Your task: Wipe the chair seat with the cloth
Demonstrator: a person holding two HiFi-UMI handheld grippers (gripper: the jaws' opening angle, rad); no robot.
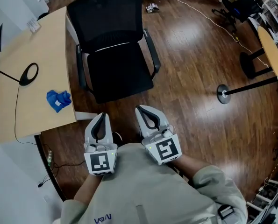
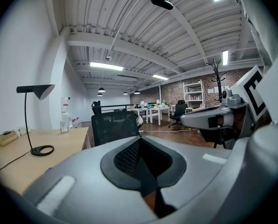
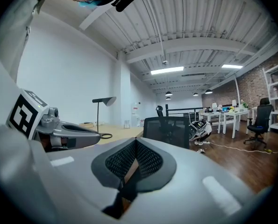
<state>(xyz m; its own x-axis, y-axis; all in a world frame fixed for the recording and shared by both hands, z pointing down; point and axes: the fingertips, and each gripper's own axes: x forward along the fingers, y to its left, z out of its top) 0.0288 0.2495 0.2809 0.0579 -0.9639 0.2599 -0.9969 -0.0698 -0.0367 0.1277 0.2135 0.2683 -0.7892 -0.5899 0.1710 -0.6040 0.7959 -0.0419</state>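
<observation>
Both units are clenched and empty. The left hand-held gripper shows its black pads pressed together along one line in its own view, with no object between them. Same for the right hand-held gripper: pads meeting, nothing held. They sit side by side, close but apart, in front of the person's torso, both aimed roughly level toward the chair.

Straight ahead of both is the black mesh office chair. Its black padded seat lies just beyond the tips in the head view, and neither gripper touches it. The backrest is on the far side of the seat, with an armrest on each side.

The task item, a blue crumpled cloth, is not held. It lies on the light wooden bench, left of the left hand-held gripper and slightly ahead of it, near the bench edge facing the chair. There is a clear gap between cloth and gripper.

Further ahead-left on the same bench is a black desk lamp. Its ring base sits beyond the cloth, and a thin cord trails across the benchtop.

Right of the right hand-held gripper is dark wooden floor, with a black floor stand on a round base well apart from it. A white cable runs over the floor beyond the chair.
</observation>
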